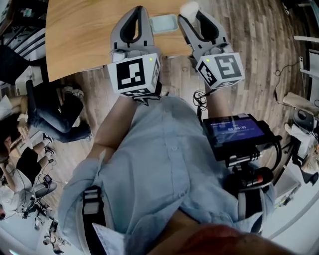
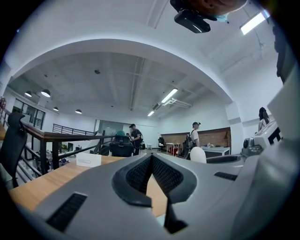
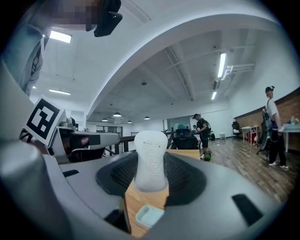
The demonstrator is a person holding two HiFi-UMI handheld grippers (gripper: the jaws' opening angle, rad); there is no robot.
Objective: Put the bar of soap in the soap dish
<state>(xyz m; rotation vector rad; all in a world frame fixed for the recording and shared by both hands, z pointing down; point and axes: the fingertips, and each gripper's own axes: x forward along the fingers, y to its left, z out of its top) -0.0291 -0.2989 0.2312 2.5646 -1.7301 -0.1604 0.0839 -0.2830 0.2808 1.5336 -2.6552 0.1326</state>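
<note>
the soap dish (image 1: 164, 23), pale teal and rectangular, lies on the wooden counter (image 1: 79, 30) close to its near edge. it holds nothing. both claws hang above the counter edge, 1 on each side of the dish.

the right claw (image 1: 195, 15) is to the right of the dish, clamped on the bar of soap (image 3: 151, 161). the bar is white and oval, and stands upright between the 2 dark ribbed pads (image 3: 183, 177) with its rounded top rising above them. in the right gripper view the dish shows below the bar, with bare wood between them, so soap and dish are apart.

the left claw (image 2: 152, 157) is to the left of the dish. its jaws meet at the tips with nothing between them. further from the dish on that side, a small white box (image 2: 88, 160) sits on the counter.
</note>
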